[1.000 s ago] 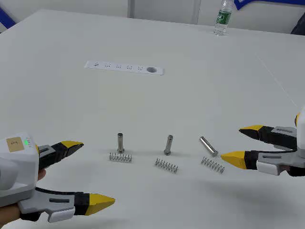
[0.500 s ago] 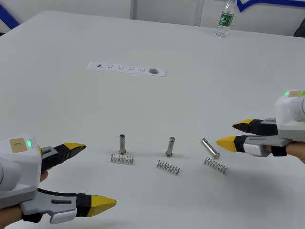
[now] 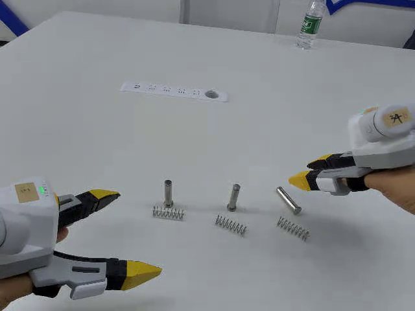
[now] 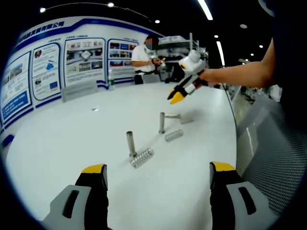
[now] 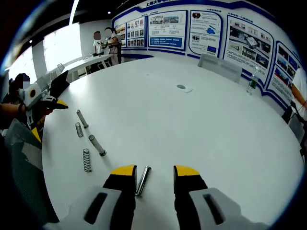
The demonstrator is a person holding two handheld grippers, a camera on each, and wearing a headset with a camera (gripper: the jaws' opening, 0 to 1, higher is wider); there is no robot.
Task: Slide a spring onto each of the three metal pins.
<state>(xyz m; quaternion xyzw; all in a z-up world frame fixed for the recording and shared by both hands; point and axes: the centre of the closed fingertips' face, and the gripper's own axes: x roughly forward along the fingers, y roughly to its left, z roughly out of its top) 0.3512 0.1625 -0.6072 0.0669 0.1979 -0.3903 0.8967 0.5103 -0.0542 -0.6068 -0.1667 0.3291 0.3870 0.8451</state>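
the left gripper (image 3: pixel 139 231) is nearest, well left of the middle pin (image 3: pixel 233 196), jaws wide and empty; three springs (image 3: pixel 231 225) lie on the table (image 3: pixel 97 129) just in front of that pin's row; the left pin (image 3: pixel 168 193) stands upright like the middle pin; the right pin (image 3: pixel 288 200) lies flat; the right gripper (image 3: pixel 306 171) hovers to the right of the middle pin, jaws narrowly apart, empty; a power strip (image 3: pixel 174 91) lies far beyond.

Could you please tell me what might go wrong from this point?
The right pin lies on its side just ahead of the open right gripper; being round, it may roll away as the jaws close. The left pin and middle pin stand unsupported, so a gripper reaching for the left spring or middle spring beside them could topple them.
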